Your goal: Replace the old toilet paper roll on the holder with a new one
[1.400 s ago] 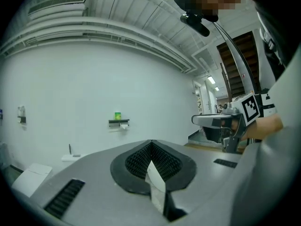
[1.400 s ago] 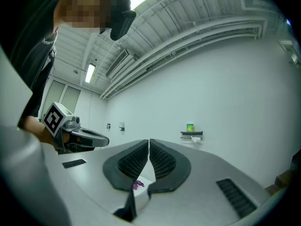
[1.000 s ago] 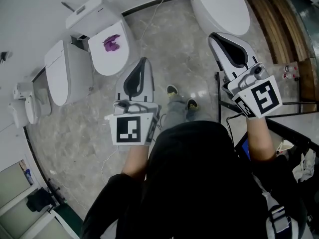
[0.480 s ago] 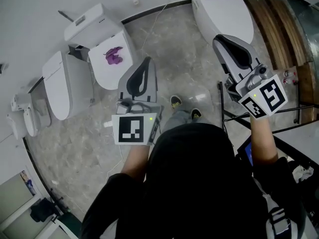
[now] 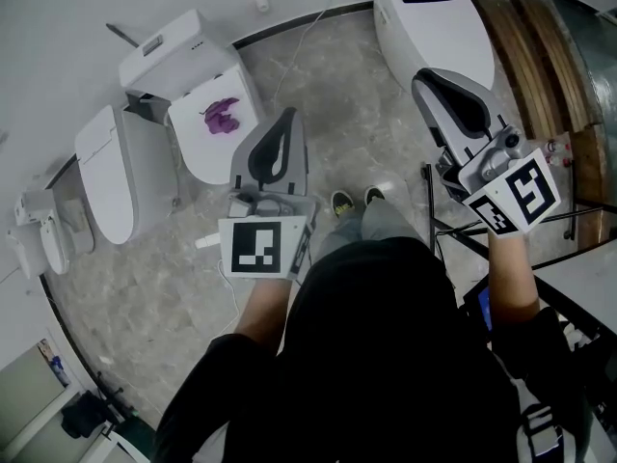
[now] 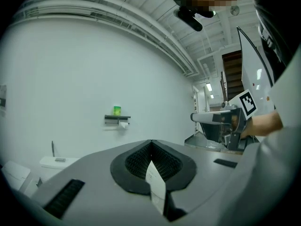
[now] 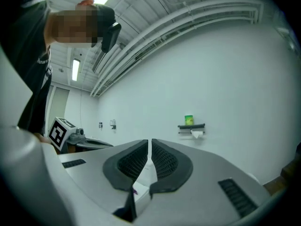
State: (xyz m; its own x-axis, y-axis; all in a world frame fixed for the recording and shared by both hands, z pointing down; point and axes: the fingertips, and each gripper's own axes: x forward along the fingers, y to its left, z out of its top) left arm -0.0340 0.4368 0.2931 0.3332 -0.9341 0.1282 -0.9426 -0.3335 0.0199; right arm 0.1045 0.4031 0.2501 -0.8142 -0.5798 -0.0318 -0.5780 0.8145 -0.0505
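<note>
head view: a marbled floor [image 5: 357,114] with white toilets [image 5: 207,114] below both outstretched grippers. the left gripper [image 6: 150,142] and right gripper [image 7: 149,141] each have fingers pressed together, empty. well ahead on the wall, the holder [image 7: 191,126] carries toilet paper [image 7: 197,134].
</note>
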